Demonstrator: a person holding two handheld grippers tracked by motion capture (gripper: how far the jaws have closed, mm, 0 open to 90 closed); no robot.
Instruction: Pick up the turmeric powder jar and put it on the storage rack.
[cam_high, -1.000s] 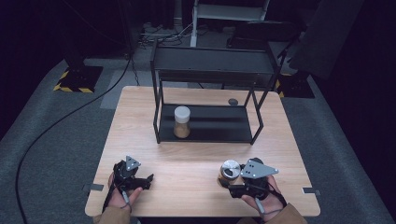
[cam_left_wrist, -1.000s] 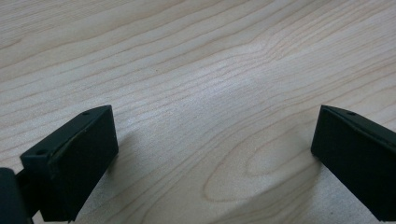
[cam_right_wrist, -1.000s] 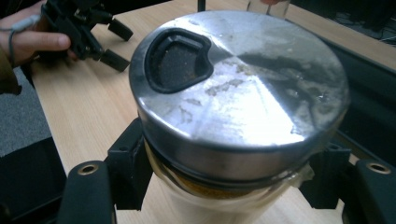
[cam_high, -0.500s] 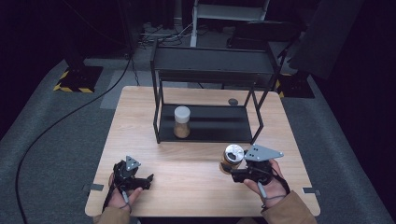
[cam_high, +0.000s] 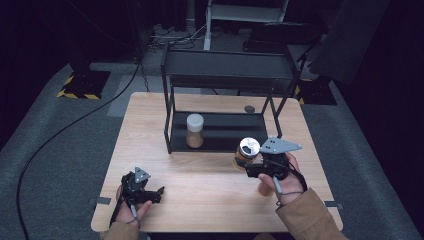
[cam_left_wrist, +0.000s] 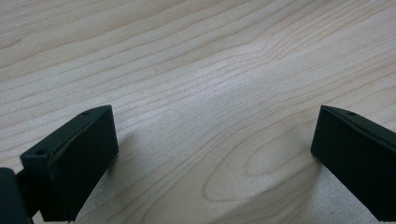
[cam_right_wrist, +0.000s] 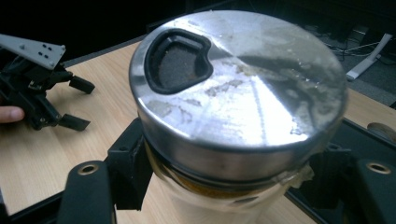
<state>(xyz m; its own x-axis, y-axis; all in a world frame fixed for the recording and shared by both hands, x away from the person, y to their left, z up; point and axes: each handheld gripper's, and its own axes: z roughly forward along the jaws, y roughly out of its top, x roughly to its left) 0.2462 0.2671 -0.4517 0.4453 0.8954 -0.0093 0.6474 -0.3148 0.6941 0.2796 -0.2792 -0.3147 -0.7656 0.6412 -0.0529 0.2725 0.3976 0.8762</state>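
Smudged shiny metal lid, wood-grain table

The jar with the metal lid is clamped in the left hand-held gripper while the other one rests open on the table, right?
Not quite: the right hand-held gripper clamps the metal-lidded jar, as the right gripper view shows. The left hand-held gripper is the one resting open on the table.

Two jars: one with a white lid on the rack's lower shelf at far centre, one with a metal lid (a dark opening in it) at near right. One black rack. One wooden table. One small dark disc at far right. Two grippers, left and right.
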